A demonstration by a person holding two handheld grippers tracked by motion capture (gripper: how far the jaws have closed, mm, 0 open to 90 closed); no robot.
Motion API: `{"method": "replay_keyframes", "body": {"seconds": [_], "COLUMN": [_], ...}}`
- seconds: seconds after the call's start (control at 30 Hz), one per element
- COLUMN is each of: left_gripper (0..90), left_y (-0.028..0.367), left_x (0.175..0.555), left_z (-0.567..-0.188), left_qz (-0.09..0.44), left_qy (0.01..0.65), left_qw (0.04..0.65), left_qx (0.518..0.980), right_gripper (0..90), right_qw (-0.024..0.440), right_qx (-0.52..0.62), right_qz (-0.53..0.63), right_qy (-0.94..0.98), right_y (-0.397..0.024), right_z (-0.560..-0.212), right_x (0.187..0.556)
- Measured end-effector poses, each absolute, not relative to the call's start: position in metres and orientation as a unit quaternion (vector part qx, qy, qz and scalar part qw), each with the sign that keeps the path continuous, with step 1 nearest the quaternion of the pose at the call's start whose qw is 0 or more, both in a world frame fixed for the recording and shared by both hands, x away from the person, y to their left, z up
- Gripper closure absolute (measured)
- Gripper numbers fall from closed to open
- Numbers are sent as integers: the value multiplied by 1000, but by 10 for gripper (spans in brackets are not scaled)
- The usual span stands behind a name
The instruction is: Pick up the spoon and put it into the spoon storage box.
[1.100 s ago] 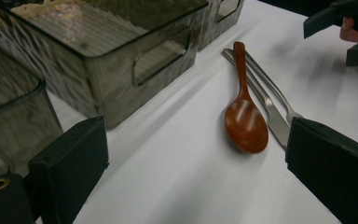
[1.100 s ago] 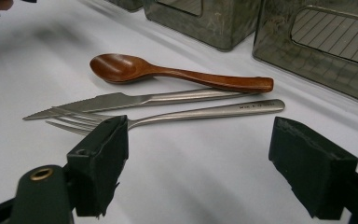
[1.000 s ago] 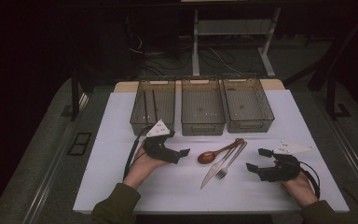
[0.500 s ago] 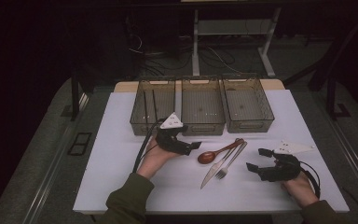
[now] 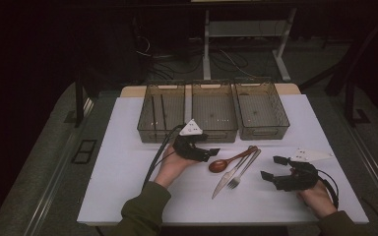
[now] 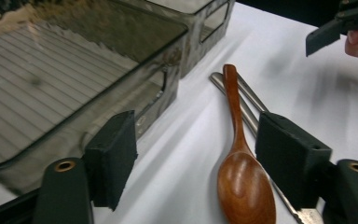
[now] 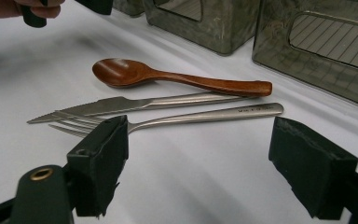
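A brown wooden spoon (image 5: 224,163) lies on the white table beside a steel knife (image 5: 226,179) and a steel fork (image 5: 244,171). My left gripper (image 5: 212,153) is open just left of the spoon's bowl. In the left gripper view the spoon (image 6: 244,184) lies between the open jaws, nearer the right pad (image 6: 291,158), with the knife (image 6: 249,116) beside it. My right gripper (image 5: 271,168) is open on the table right of the cutlery. In the right gripper view the fork (image 7: 205,116), knife (image 7: 135,105) and spoon (image 7: 168,77) lie beyond the open right gripper (image 7: 205,163).
Three smoky clear bins stand in a row behind the cutlery: left bin (image 5: 161,112) with two dark sticks inside, middle bin (image 5: 214,110), right bin (image 5: 262,108). The middle bin's wall (image 6: 163,79) is close on the left gripper's left. The white table (image 5: 123,167) ends near both forearms.
My left gripper has moved right, from in front of the left bin to the spoon's bowl. The right gripper and the cutlery have stayed put.
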State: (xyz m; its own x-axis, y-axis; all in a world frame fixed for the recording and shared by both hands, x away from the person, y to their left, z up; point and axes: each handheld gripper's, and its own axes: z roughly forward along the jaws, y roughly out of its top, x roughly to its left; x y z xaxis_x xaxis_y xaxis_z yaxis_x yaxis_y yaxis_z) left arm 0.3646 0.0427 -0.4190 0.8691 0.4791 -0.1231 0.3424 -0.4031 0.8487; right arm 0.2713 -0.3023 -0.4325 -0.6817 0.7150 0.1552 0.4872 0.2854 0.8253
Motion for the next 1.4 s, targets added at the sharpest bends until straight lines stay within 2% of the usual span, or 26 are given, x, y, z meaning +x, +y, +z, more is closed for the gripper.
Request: {"method": "replay_keyframes", "body": {"seconds": [0.3,0.8,1.2,1.4], "left_gripper": [409,443,455,535], "left_y": [28,18,12,10], "left_x": [362,357,350,347], "left_z": [-433,-451,-454,-453], "left_qz": [49,21,33,28], "left_qy": [234,230,210,204], "left_qw": [465,427,404,401], "left_qx": [852,874,890,892], "right_gripper": [191,191,191,191], "right_qw": [121,119,118,118], "right_qx": [379,377,377,377], "right_qz": [463,462,460,460], "right_qy": [792,794,795,796], "right_y": [-302,-302,-302,-302], "right_z": [-432,-433,-433,-433], "right_x": [271,271,272,272]}}
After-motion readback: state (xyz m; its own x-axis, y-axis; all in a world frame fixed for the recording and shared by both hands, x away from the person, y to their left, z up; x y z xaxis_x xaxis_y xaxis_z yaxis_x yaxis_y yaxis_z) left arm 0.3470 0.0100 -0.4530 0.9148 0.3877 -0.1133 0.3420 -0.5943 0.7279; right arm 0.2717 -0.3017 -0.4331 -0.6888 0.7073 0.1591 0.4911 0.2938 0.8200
